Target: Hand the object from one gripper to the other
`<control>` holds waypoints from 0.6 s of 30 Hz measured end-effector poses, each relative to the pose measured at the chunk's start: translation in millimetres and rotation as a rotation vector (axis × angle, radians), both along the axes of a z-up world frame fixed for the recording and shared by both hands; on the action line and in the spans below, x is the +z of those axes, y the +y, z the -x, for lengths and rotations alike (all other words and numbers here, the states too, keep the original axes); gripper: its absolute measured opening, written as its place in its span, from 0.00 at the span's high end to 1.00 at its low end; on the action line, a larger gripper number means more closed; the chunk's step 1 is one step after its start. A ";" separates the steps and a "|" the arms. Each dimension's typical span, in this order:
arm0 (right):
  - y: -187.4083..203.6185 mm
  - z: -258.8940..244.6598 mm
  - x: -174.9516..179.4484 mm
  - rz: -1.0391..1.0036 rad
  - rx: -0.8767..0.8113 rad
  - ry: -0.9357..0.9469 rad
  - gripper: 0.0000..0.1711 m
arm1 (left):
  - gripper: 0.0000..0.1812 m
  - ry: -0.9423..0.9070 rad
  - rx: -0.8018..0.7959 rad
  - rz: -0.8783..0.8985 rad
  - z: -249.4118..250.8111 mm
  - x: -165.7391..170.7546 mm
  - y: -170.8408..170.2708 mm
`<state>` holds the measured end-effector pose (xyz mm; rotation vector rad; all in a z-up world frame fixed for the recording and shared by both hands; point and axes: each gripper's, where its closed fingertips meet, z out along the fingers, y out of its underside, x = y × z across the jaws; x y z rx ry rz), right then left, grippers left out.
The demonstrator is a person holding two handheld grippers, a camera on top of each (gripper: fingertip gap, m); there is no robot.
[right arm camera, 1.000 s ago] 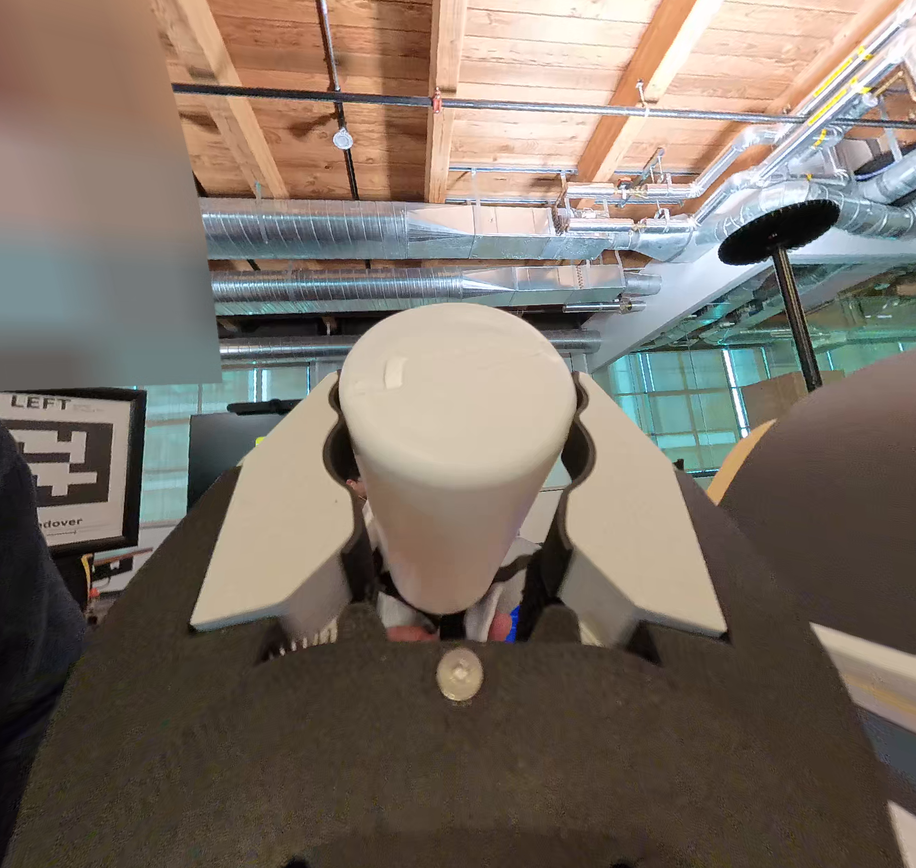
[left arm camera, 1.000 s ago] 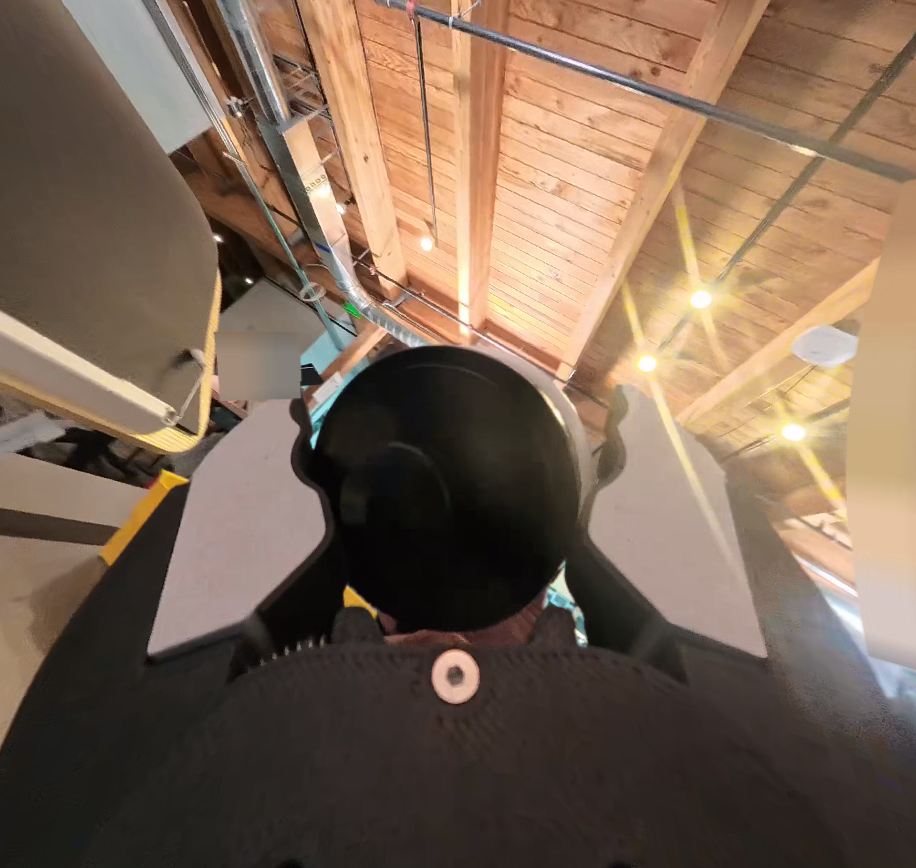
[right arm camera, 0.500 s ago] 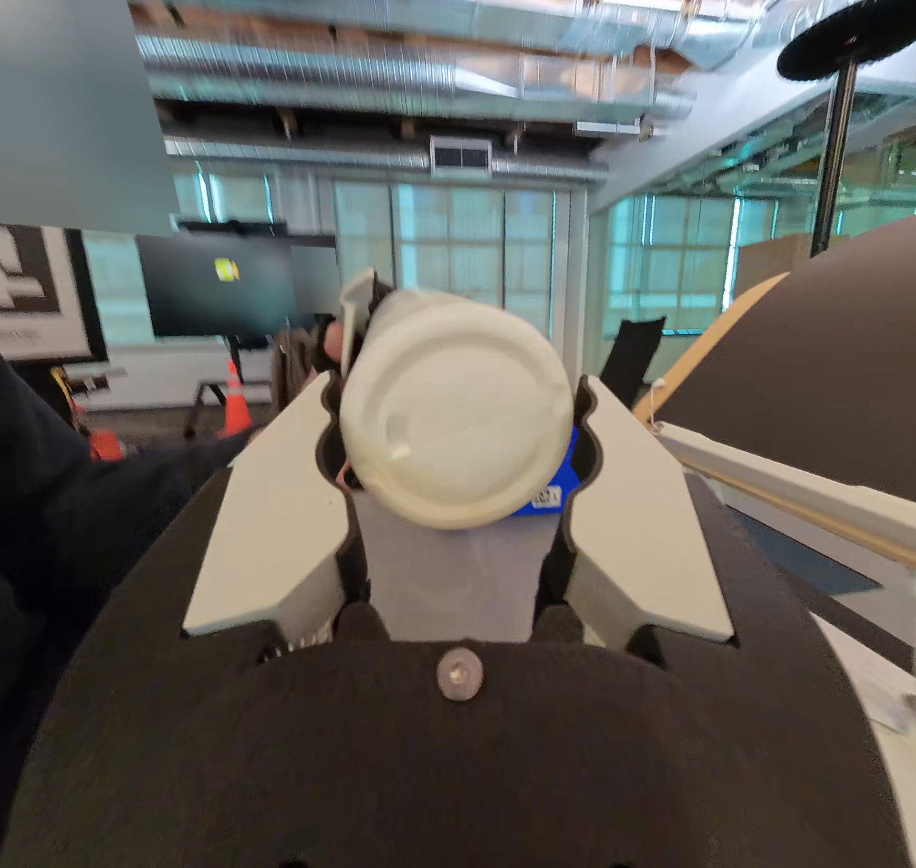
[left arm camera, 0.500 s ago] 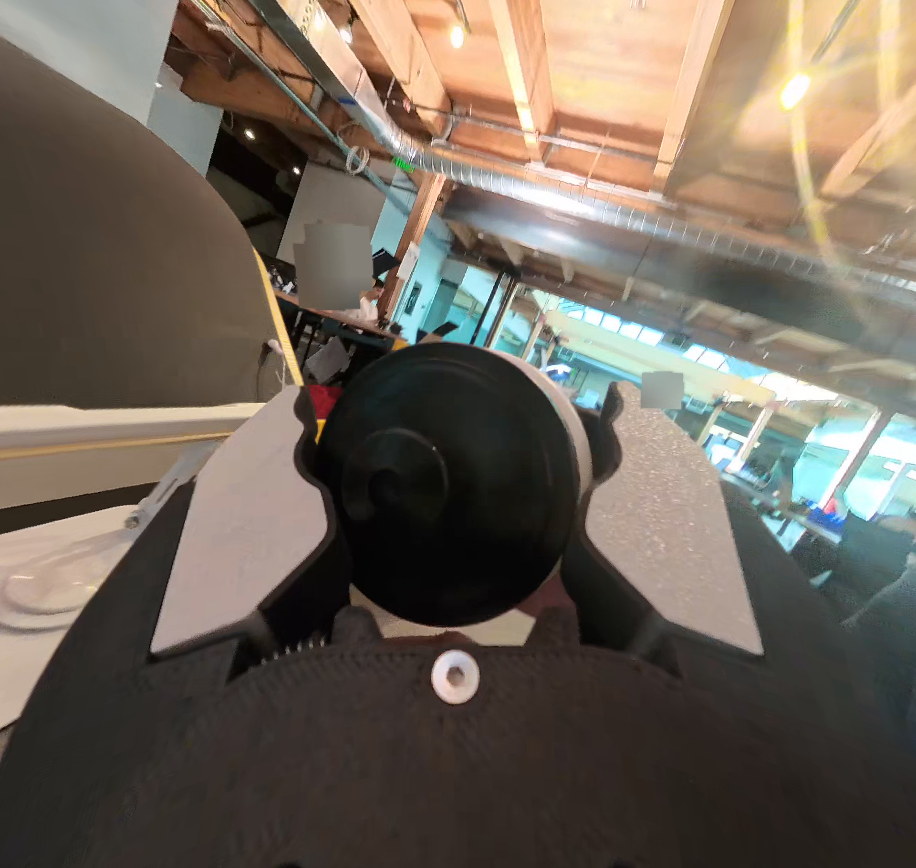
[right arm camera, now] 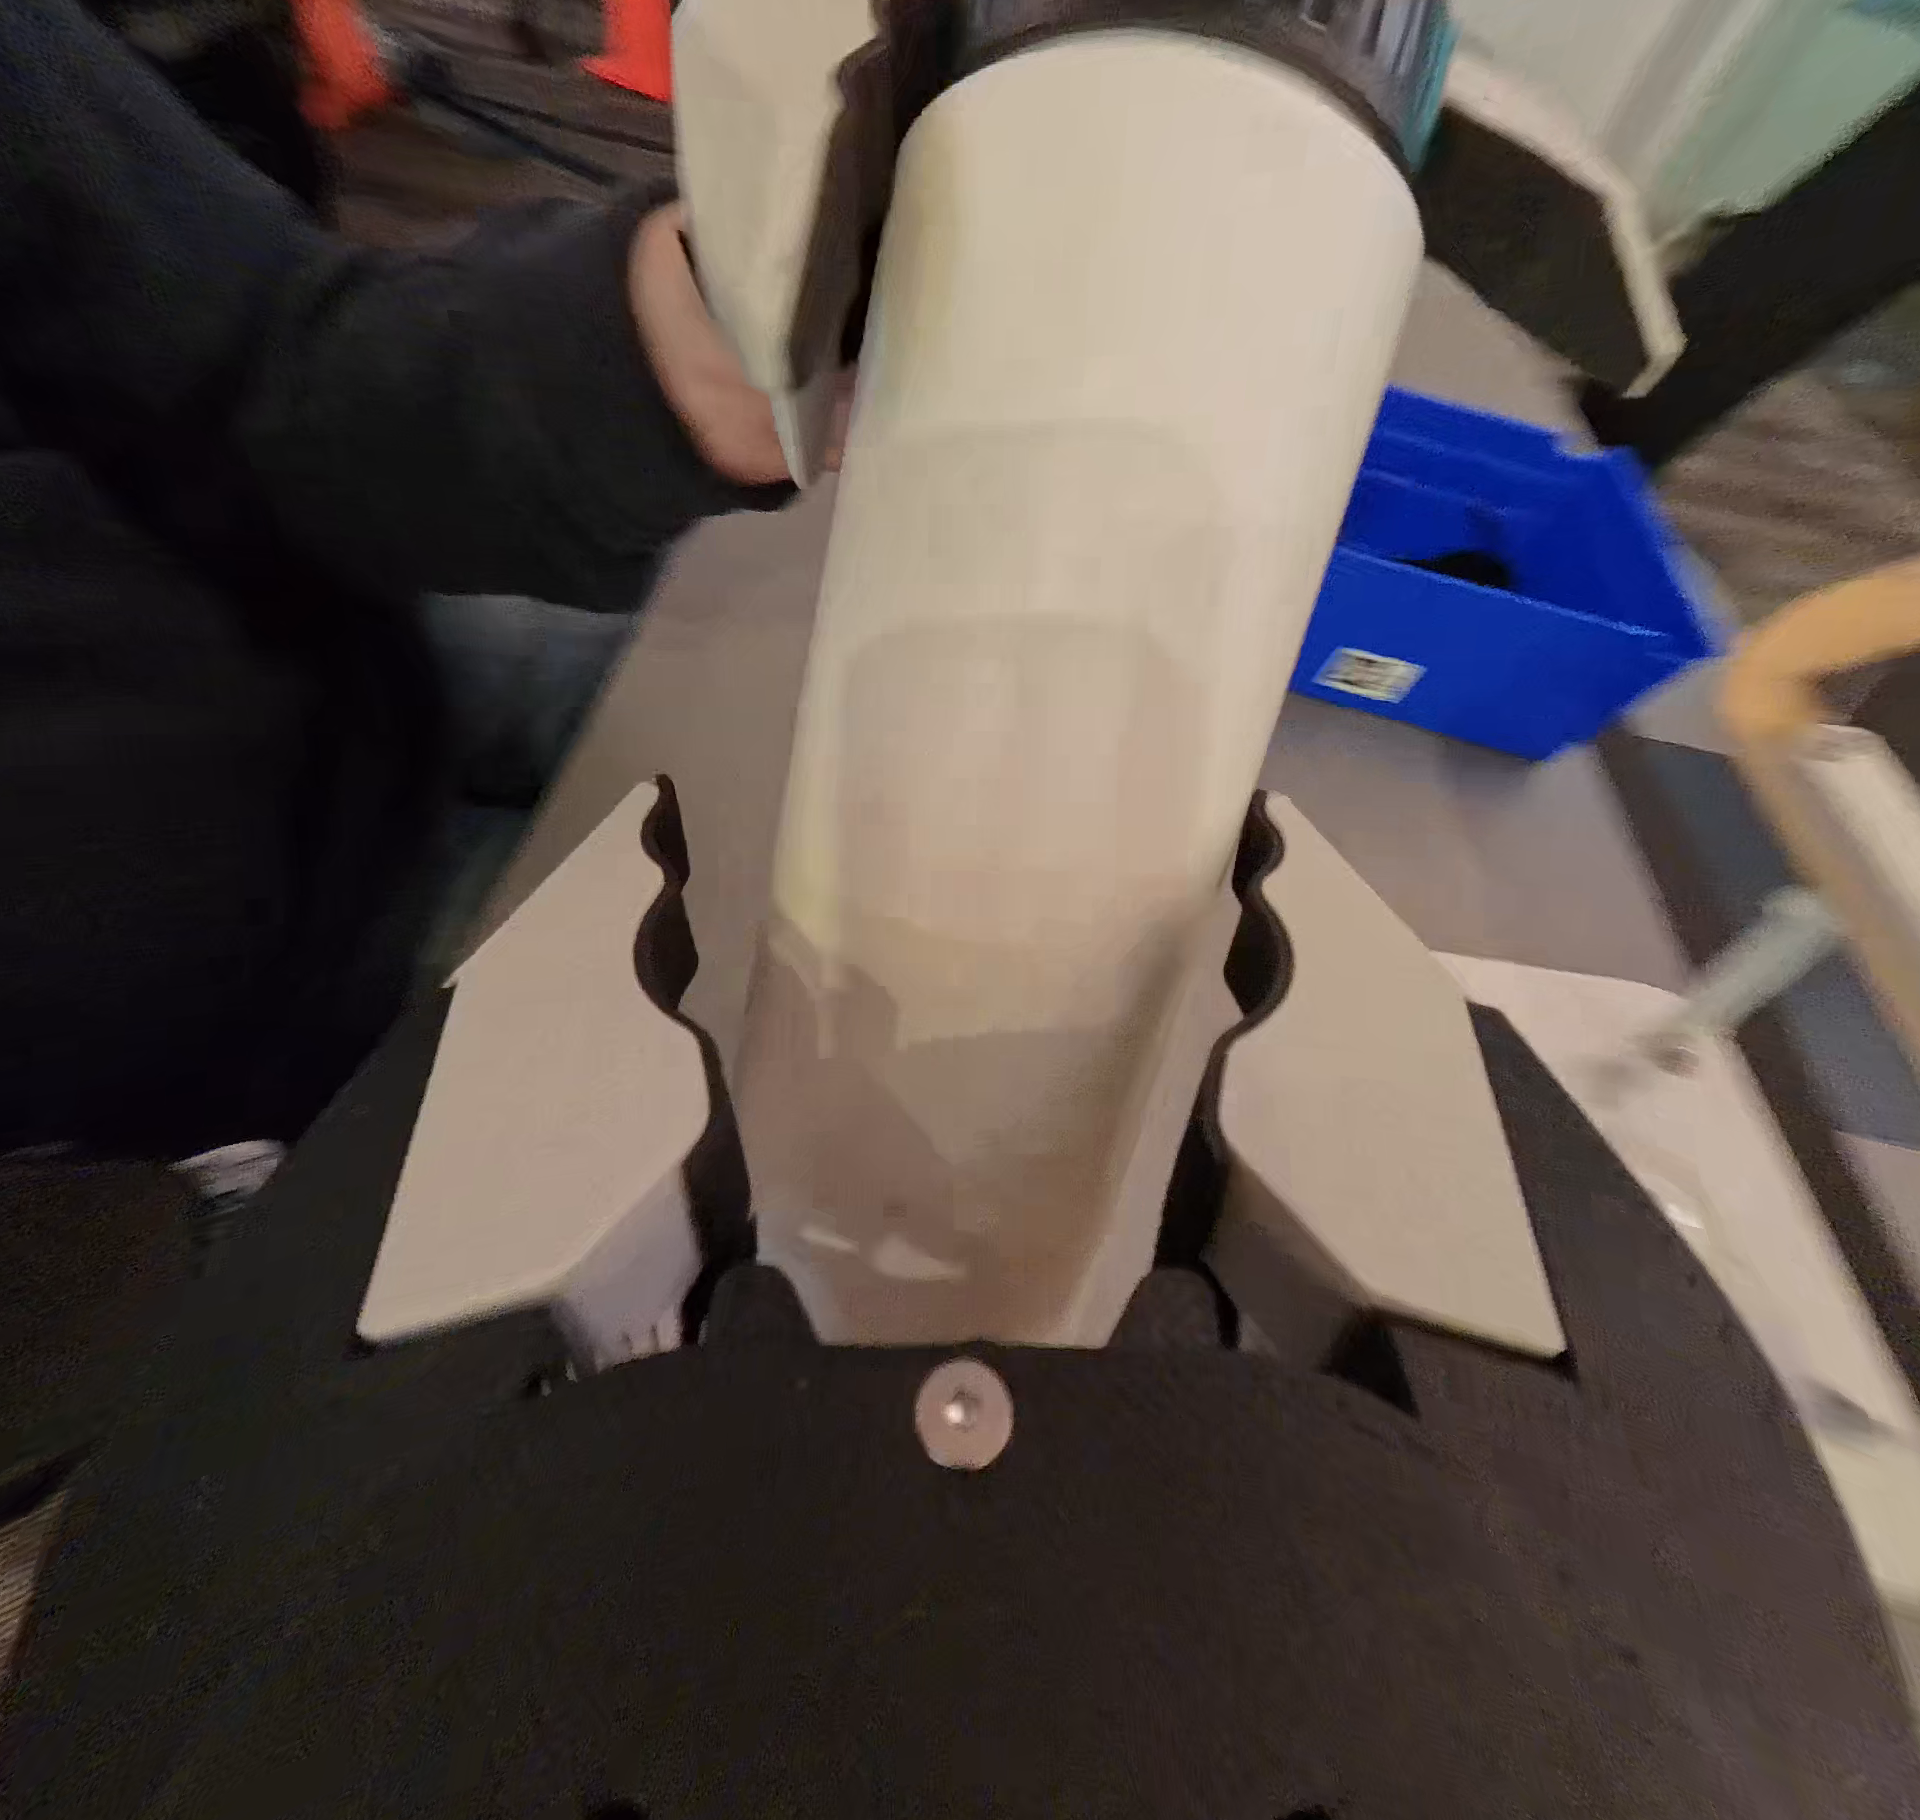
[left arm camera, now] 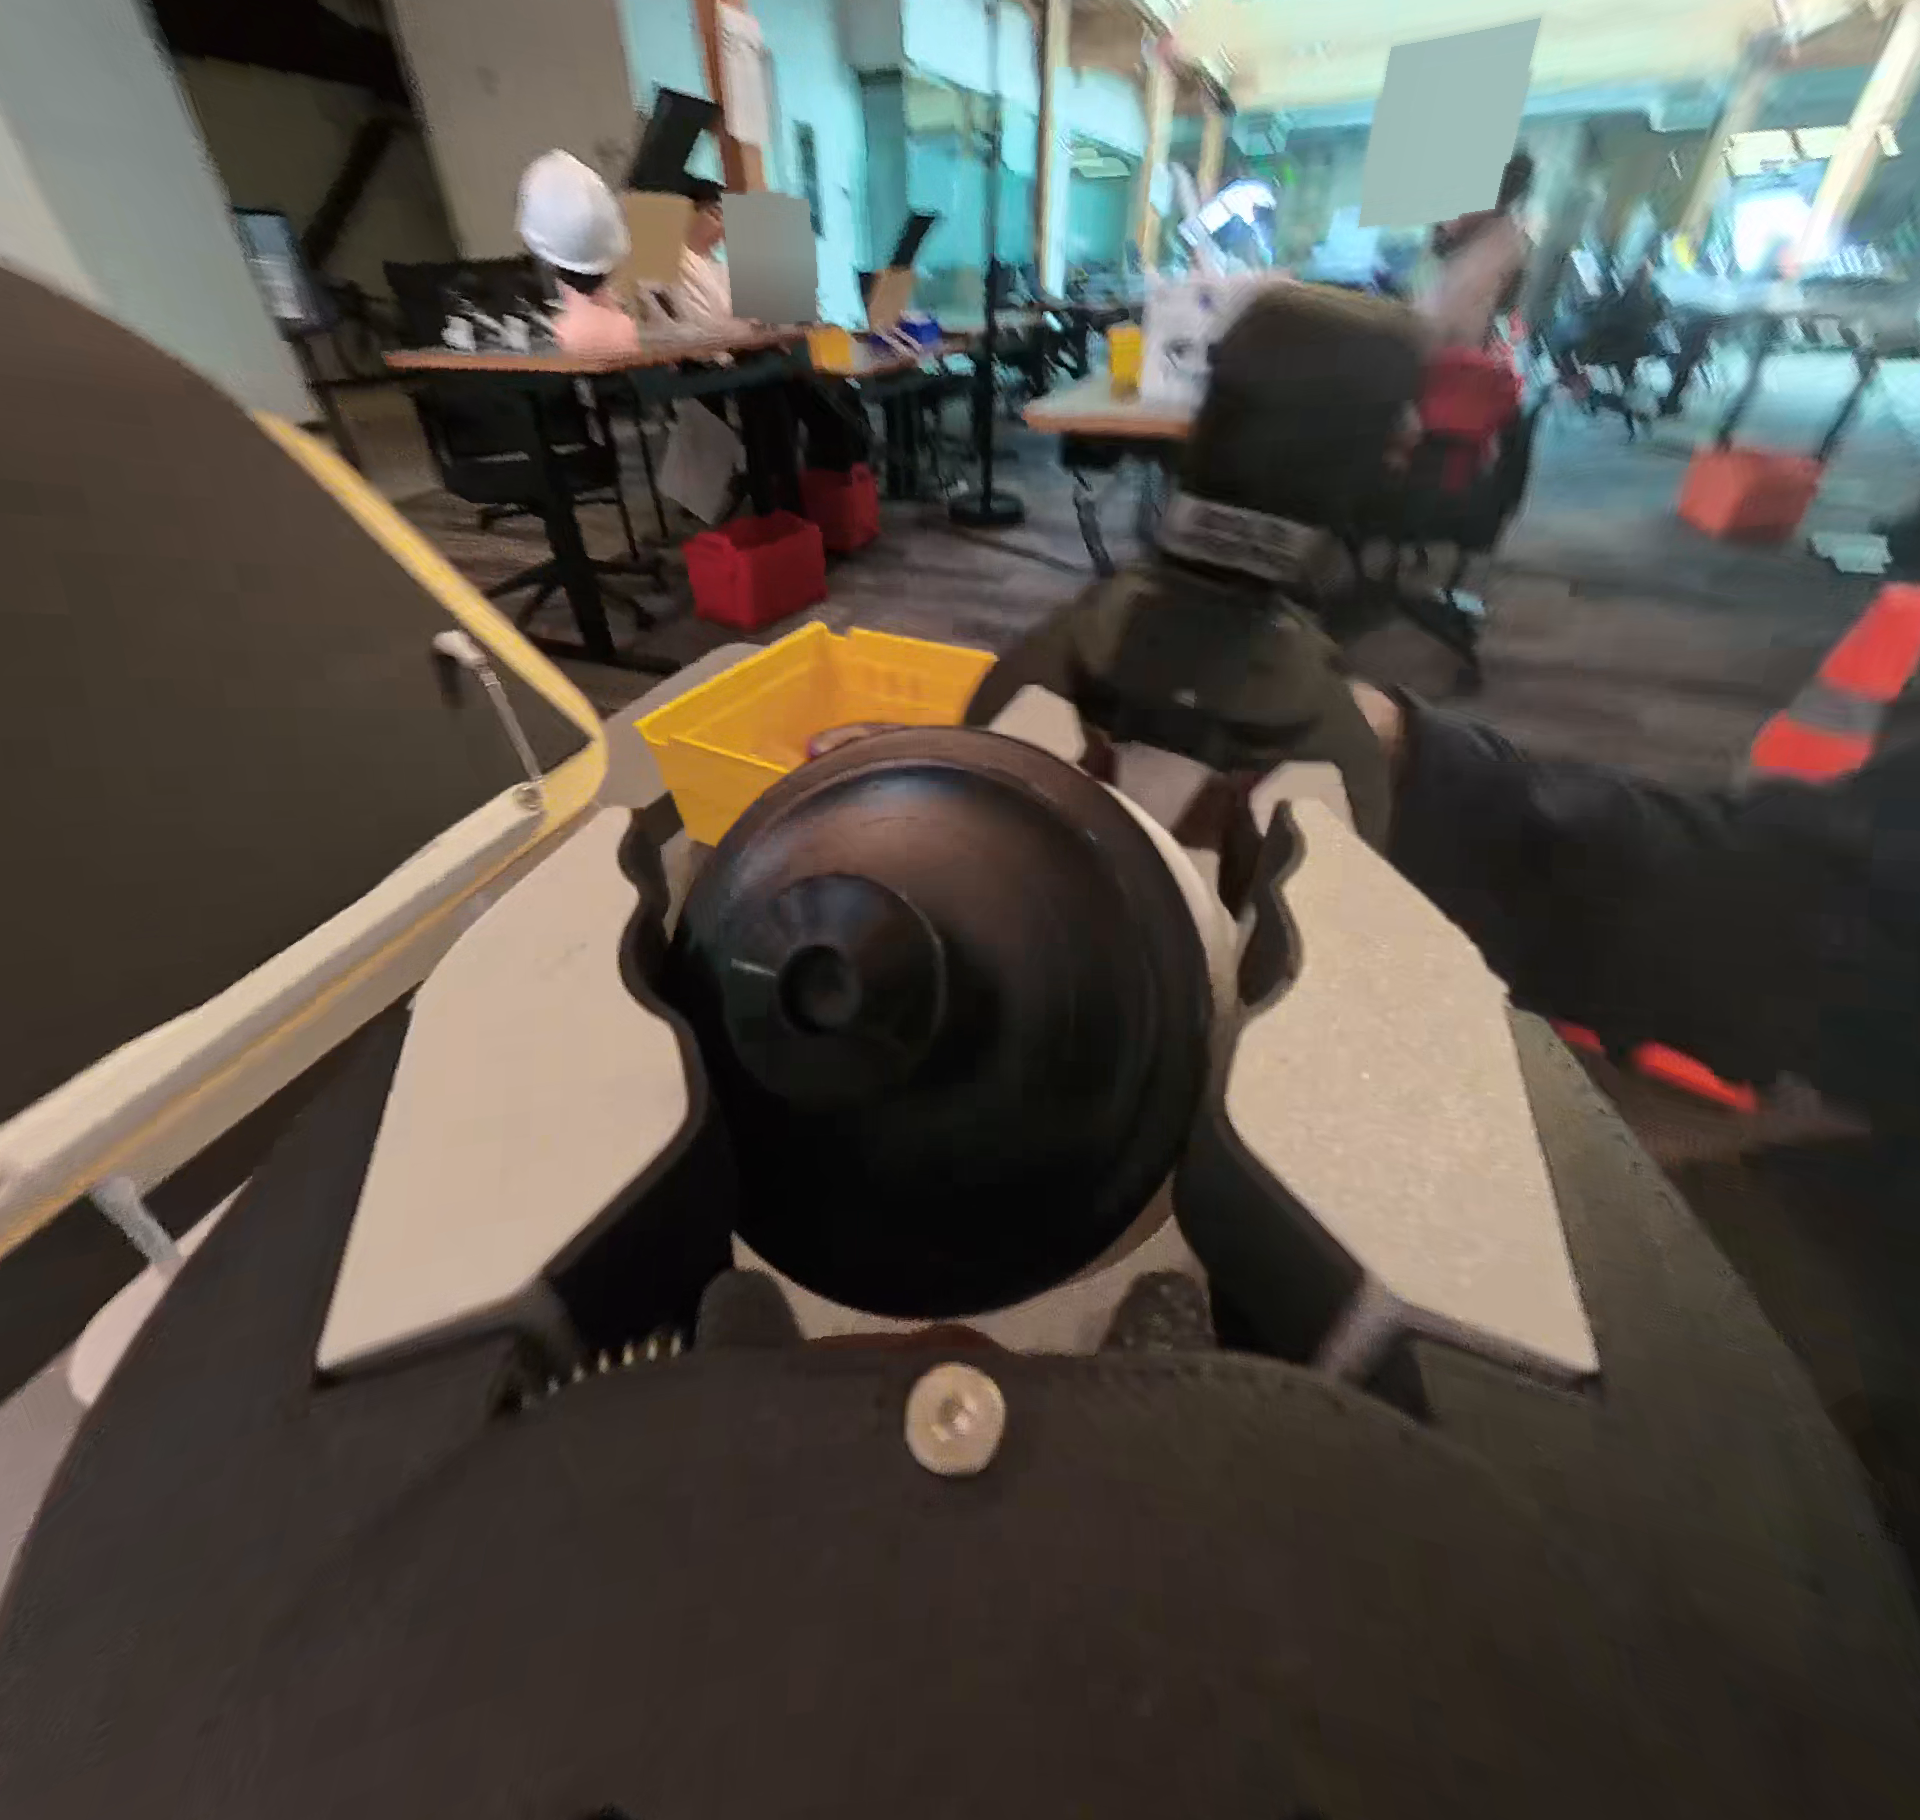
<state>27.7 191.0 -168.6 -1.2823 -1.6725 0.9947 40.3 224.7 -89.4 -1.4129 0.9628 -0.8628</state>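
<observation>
A white tumbler (right arm camera: 1091, 523) with a black lid (left arm camera: 935, 1022) is held in the air between both grippers. My left gripper (left arm camera: 956, 814) is shut on its upper part just below the lid, which faces the left camera. In the right wrist view, one of the left gripper's fingers (right arm camera: 748, 160) clamps the tumbler near the lid. My right gripper (right arm camera: 956, 794) sits around the narrow base end with its jaws spread slightly wider than the tumbler. A small gap shows on the left side. The person's dark sleeve (left arm camera: 1610, 887) reaches in from the right.
A yellow bin (left arm camera: 810, 700) and a blue bin (right arm camera: 1507, 607) stand on the grey table (right arm camera: 707, 627) below the tumbler. A dark curved panel with a yellow edge (left arm camera: 208, 627) is close on the left. Desks, chairs, seated people and red crates (left arm camera: 753, 565) are farther off.
Both views have swung down from the ceiling to the room and table. The tumbler has tilted in the right gripper, from base-on to side-on. The right jaws have spread a little.
</observation>
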 end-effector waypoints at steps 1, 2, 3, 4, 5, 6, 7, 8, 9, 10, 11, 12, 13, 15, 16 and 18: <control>-6.5 0.5 1.4 0.069 0.072 0.001 0.39 | 0.41 0.051 -0.049 -0.021 -5.6 -0.4 -6.9; -13.6 0.7 2.6 0.141 0.147 0.004 0.41 | 0.41 0.100 -0.091 -0.041 -10.2 -0.6 -12.7; -22.1 0.3 1.7 0.205 0.224 -0.003 0.42 | 0.41 0.145 -0.137 -0.069 -14.4 -0.4 -18.8; -29.4 0.6 -1.7 0.240 0.284 -0.017 0.43 | 0.41 0.183 -0.187 -0.097 -18.1 0.0 -25.4; -36.4 1.9 -5.9 0.262 0.332 -0.026 0.44 | 0.41 0.215 -0.239 -0.118 -21.2 0.0 -32.1; -42.6 4.1 -8.5 0.293 0.369 -0.019 0.42 | 0.41 0.238 -0.284 -0.136 -23.4 0.6 -37.8; -45.6 7.4 -9.5 0.322 0.386 0.001 0.43 | 0.41 0.255 -0.322 -0.139 -25.3 1.0 -42.1; -46.4 10.7 -9.3 0.339 0.388 0.032 0.44 | 0.41 0.277 -0.347 -0.146 -26.2 0.0 -44.3; -46.2 13.2 -8.3 0.346 0.385 0.070 0.45 | 0.41 0.299 -0.369 -0.153 -26.6 -1.7 -46.4; -45.3 14.8 -6.5 0.357 0.377 0.110 0.46 | 0.41 0.305 -0.379 -0.156 -26.5 -1.7 -46.6; -43.6 15.2 -6.0 0.366 0.363 0.131 0.46 | 0.41 0.309 -0.384 -0.154 -26.2 -2.2 -45.8; -39.5 15.9 -6.5 0.361 0.332 0.141 0.47 | 0.41 0.314 -0.388 -0.153 -25.3 -3.9 -44.5; -33.5 16.7 -6.6 0.357 0.289 0.149 0.49 | 0.41 0.317 -0.376 -0.149 -23.5 -5.2 -41.1; -20.6 18.7 -4.2 0.351 0.197 0.178 0.50 | 0.42 0.300 -0.313 -0.131 -17.3 -3.9 -29.4; -13.9 20.1 -5.4 0.319 0.144 0.184 0.50 | 0.42 0.276 -0.263 -0.133 -13.4 -0.9 -21.7; -6.4 22.0 -3.3 0.293 0.082 0.215 0.50 | 0.43 0.220 -0.213 -0.114 -8.1 3.1 -14.1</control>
